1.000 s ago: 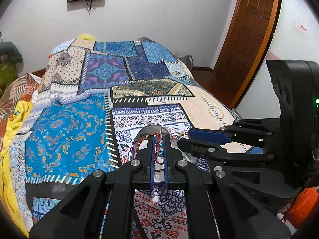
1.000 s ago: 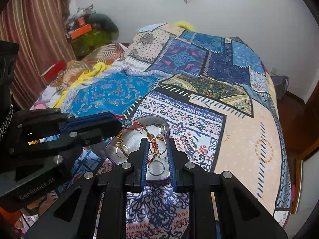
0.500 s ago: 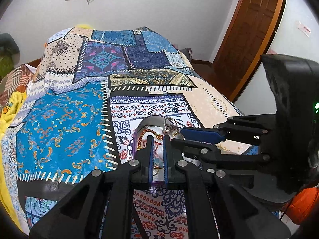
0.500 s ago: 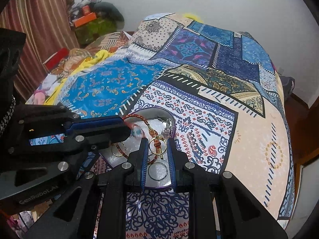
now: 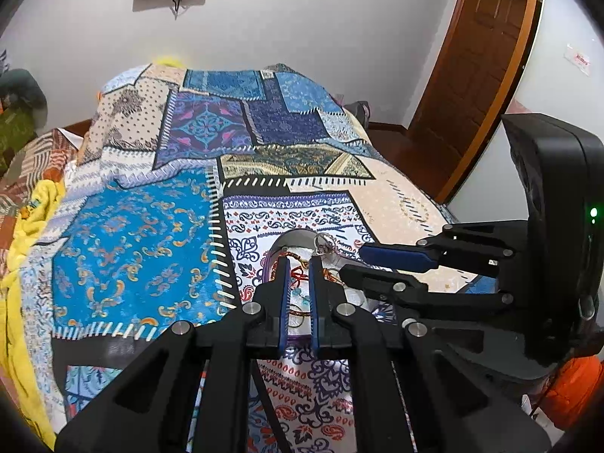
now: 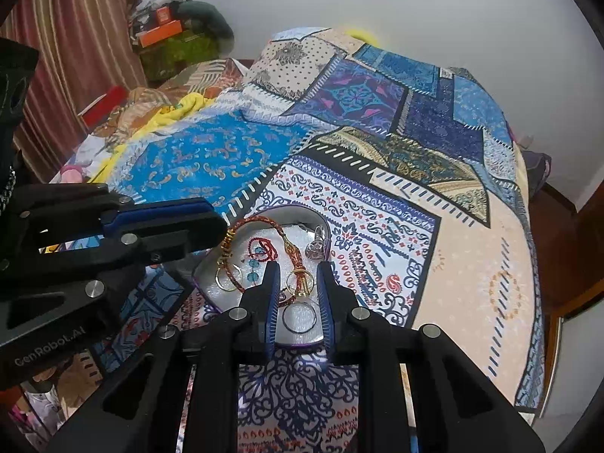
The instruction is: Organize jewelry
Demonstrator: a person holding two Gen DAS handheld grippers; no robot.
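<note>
A small silver heart-shaped tray [image 6: 302,214] with a white lining lies on the patterned bedspread. In it lie a red-and-gold braided cord [image 6: 290,253], a red bead string with teal beads [image 6: 260,251], gold rings [image 6: 228,275], a thin dark ring [image 6: 299,318] and a silver ring [image 6: 318,245]. My right gripper [image 6: 298,270] hangs over the tray, open, with the cord's gold clasp between its jaws. My left gripper [image 5: 299,264] is open above the tray [image 5: 294,238], its jaws a small gap apart over the red string [image 5: 298,275].
The patchwork bedspread [image 5: 151,234] covers the whole bed. Yellow cloth [image 6: 170,113] and clutter lie on the left side, by a striped curtain. A wooden door [image 5: 479,75] stands at the right. A screen hangs on the far wall.
Both grippers have opened a little. The left gripper has let go of the red string, which now lies in the tray. Both grippers hang lower over the tray.
</note>
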